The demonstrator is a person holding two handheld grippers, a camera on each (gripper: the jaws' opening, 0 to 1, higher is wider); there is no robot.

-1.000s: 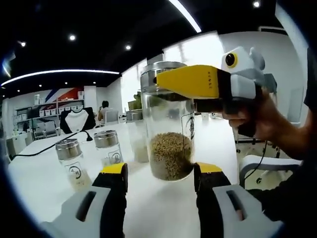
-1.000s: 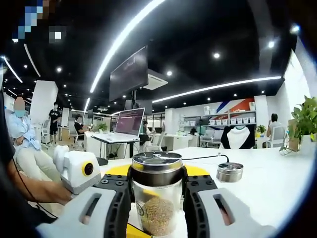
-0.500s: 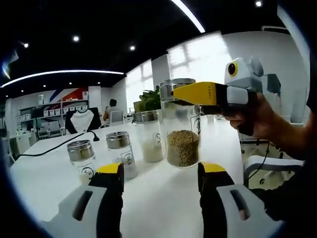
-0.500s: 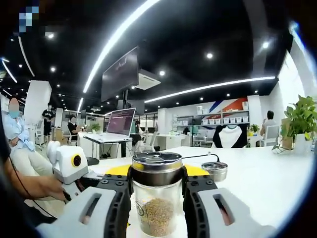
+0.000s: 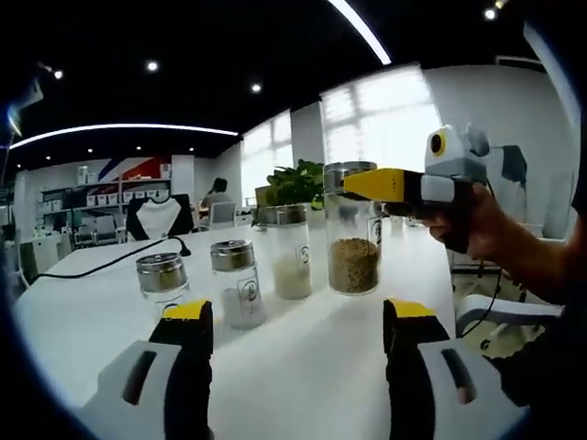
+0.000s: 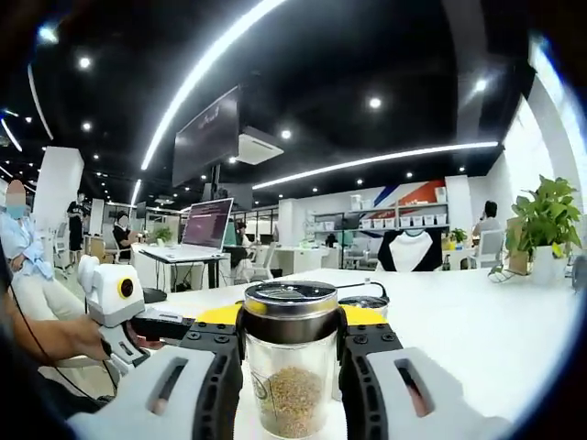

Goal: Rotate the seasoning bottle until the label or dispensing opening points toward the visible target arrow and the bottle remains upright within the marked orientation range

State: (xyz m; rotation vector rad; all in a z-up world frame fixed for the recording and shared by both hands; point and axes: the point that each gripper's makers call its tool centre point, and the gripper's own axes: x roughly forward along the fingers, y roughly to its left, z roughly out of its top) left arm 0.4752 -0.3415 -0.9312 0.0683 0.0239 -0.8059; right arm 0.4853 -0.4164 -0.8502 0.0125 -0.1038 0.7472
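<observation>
A tall glass seasoning bottle (image 5: 353, 246) with brown grains and a steel lid stands upright on the white table (image 5: 303, 367). My right gripper (image 5: 365, 183) reaches in from the right, its yellow jaws shut on the bottle just below the lid. In the right gripper view the same bottle (image 6: 292, 390) sits clamped between my right gripper (image 6: 292, 344) jaws. My left gripper (image 5: 298, 316) is open near the table's front, well back from the bottle, with nothing between its fingers. Its white body (image 6: 112, 291) is at the left in a hand.
A bottle of white grains (image 5: 292, 255) stands just left of the held bottle. Two shorter shakers (image 5: 237, 282) (image 5: 163, 280) stand further left. A black cable (image 5: 101, 266) crosses the far table; a plant (image 5: 298, 183) stands behind. Another steel lid (image 6: 367, 302) lies behind the bottle.
My left gripper has drawn back from the bottle, which now looks smaller and farther. The right gripper has kept its hold on the bottle.
</observation>
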